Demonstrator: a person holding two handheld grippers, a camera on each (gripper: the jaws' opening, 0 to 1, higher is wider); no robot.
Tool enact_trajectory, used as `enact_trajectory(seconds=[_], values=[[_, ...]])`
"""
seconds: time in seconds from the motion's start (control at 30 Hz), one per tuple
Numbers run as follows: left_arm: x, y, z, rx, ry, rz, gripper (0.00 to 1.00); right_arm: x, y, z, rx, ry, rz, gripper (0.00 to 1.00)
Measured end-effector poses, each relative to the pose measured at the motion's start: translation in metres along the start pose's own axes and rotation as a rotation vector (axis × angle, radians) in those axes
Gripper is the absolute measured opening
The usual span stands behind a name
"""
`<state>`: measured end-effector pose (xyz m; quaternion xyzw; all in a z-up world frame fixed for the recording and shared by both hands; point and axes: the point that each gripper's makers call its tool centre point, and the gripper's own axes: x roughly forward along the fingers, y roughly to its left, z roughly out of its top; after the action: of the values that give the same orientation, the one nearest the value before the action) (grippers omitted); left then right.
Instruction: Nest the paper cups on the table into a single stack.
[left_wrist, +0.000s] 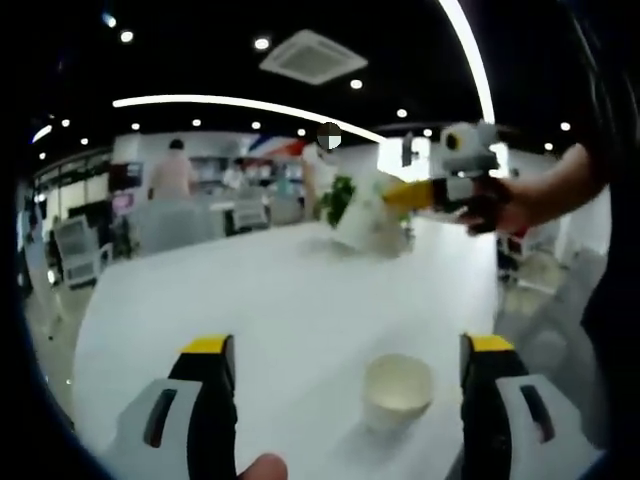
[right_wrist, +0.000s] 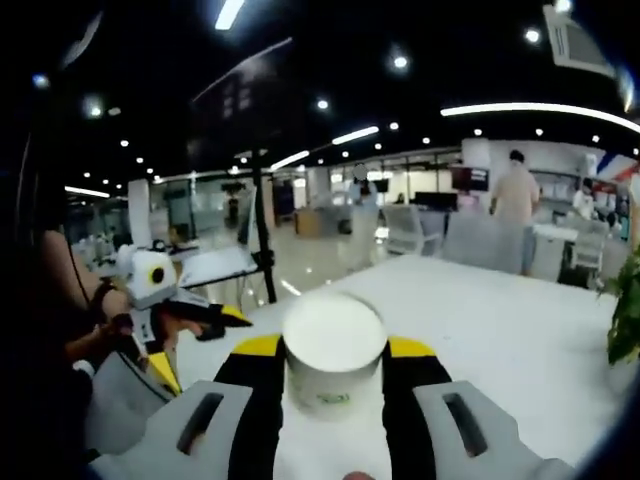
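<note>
A white paper cup sits base-forward, clamped between the yellow-tipped jaws of the right tool, held above the long white tabletop. In the left gripper view, a second white paper cup stands upright, mouth up, on the tabletop, between the widely parted jaws of the left tool and nearer the right-hand jaw, touched by neither. Beyond it, the right tool hangs in a person's hand near a leafy green plant.
</note>
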<state>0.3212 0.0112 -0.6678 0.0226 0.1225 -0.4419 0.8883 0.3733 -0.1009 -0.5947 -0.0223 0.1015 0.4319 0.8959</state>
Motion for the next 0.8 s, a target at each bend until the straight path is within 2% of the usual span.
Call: enact_trajectory(seconds=[0.17, 0.63, 0.8], values=[[0.003, -0.014, -0.001, 0.015, 0.01, -0.061, 0.89, 0.0, 0.024, 0.0, -0.108, 0.026, 0.078, 0.35], [0.012, -0.053, 0.007, 0.015, 0.012, -0.208, 0.8, 0.006, 0.057, 0.004, -0.07, 0.005, 0.18, 0.35], [0.013, -0.061, 0.011, -0.012, -0.015, -0.246, 0.66, 0.006, 0.065, -0.002, -0.056, 0.016, 0.213, 0.35]])
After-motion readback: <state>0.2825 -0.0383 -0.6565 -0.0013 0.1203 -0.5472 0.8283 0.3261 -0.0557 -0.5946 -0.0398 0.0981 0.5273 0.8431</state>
